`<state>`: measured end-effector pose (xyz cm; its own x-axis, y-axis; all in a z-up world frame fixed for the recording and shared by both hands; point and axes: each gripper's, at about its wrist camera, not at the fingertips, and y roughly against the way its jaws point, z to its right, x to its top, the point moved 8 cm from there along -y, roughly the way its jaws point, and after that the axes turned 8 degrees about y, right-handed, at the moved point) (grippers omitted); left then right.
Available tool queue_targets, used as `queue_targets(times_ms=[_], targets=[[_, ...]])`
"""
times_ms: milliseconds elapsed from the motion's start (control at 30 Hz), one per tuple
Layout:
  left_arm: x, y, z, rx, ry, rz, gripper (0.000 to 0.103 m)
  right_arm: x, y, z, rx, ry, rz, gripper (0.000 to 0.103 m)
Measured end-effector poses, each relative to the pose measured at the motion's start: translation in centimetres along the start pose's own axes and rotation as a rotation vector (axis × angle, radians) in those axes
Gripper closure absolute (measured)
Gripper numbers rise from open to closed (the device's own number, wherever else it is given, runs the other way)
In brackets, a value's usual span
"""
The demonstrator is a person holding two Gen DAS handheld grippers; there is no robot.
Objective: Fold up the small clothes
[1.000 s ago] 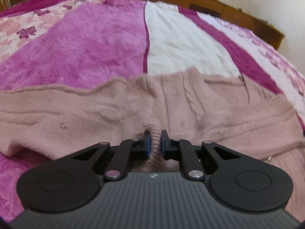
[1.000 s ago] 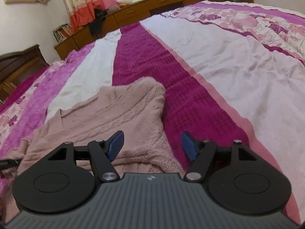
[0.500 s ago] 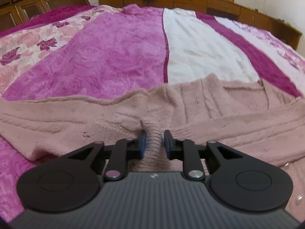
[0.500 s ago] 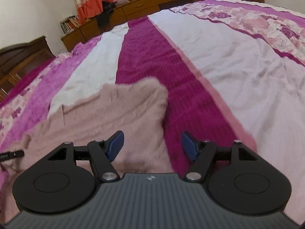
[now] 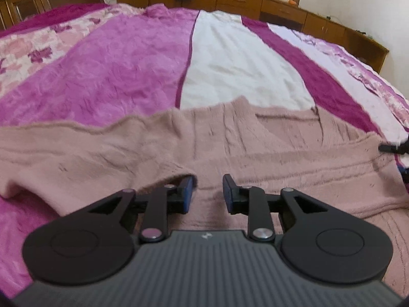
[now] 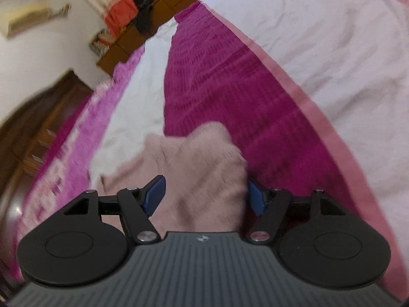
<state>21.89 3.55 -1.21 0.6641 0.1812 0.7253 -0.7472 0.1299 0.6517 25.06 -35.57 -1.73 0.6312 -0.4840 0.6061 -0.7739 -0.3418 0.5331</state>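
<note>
A dusty-pink knitted cardigan lies spread across the striped magenta bedspread. The left gripper has just parted its jaws, dropping the fold it pinched (fold laid). The right gripper, jaws wide, now straddles a sleeve end, ungripped.

black left gripper: blue-padded fingers, silver screws, ribbed grey body.
</note>
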Motion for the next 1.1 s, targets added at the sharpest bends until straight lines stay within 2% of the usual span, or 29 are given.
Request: queue_targets(times_ms=[33, 67, 100, 200, 333, 500, 567, 667, 733, 900, 967, 1100], targets=[[-0.3, -0.2, 0.0, 0.001, 0.005, -0.005, 0.075, 0.2, -0.3, -0.3, 0.009, 0.003, 0.012, 0.040], [-0.6, -0.4, -0.1, 0.004, 0.006, -0.004, 0.075, 0.3, -0.5, -0.8, 0.007, 0.023, 0.023, 0.061], [-0.7, -0.5, -0.1, 0.008, 0.003, 0.000, 0.075, 0.3, -0.6, -1.4, -0.008, 0.047, 0.036, 0.070], [-0.9, -0.5, 0.0, 0.020, -0.007, 0.008, 0.075, -0.2, 0.2, -4.4, -0.023, 0.215, 0.106, 0.077], [-1.1, -0.7, 0.1, 0.023, -0.015, 0.012, 0.074, -3.3, 0.8, -9.0, -0.030, 0.522, 0.101, 0.078], [-1.2, -0.7, 0.2, 0.027, -0.015, 0.018, 0.074, -8.0, -0.3, -12.3, -0.037, 0.784, -0.026, 0.073], [-1.3, -0.8, 0.2, 0.026, -0.017, 0.020, 0.074, -8.9, -0.2, -13.2, -0.035, 0.834, -0.036, 0.053], [-1.3, -0.8, 0.1, 0.020, -0.016, 0.021, 0.074, -9.7, 0.9, -14.2, 0.000, 0.842, -0.026, 0.033], [-1.3, -0.8, 0.0, 0.016, -0.014, 0.021, 0.074, -9.7, 1.3, -14.8, -0.002, 0.845, -0.004, 0.031], [-1.4, -0.8, 0.0, 0.013, -0.008, 0.024, 0.074, -8.5, 0.7, -14.8, -0.073, 0.832, 0.025, 0.029], [-1.4, -0.8, 0.0, 0.012, -0.007, 0.026, 0.074, -8.2, -0.2, -14.4, -0.102, 0.805, 0.014, 0.029], [-1.4, -0.8, 0.0, 0.010, -0.004, 0.028, 0.074, -7.9, -1.5, -14.2, -0.104, 0.701, 0.012, 0.029]])
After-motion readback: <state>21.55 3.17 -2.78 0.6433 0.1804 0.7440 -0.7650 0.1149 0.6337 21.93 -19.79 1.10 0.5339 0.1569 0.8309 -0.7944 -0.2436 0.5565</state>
